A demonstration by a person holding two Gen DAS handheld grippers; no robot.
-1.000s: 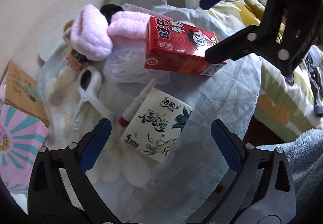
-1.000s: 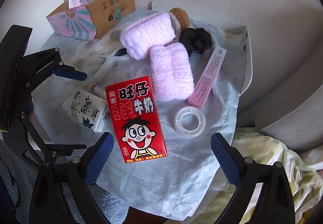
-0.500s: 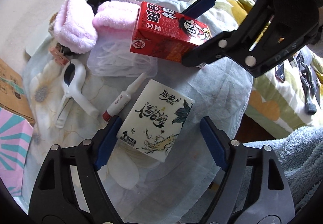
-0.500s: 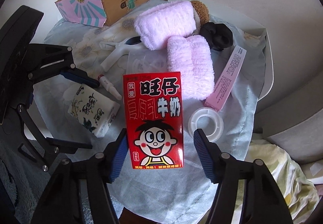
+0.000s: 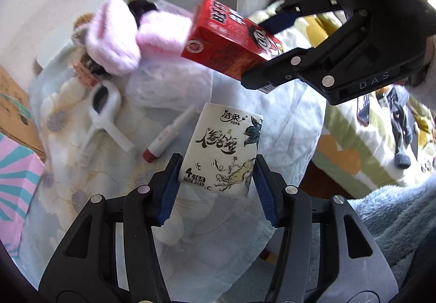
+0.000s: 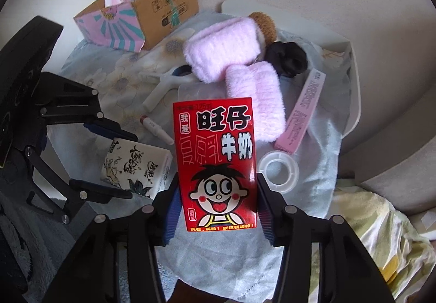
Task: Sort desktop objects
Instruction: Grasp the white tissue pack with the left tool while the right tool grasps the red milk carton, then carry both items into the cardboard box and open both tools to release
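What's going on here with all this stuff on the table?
A person is sorting clutter with two handheld grippers. The right gripper is shut on the red milk carton, lifted off the cloth. The left gripper is shut on the tissue pack. The open cardboard box sits behind.

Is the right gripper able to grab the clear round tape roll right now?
Probably not yet: the right gripper is shut on the red milk carton. The clear round tape roll lies uncovered on the cloth just beside it.
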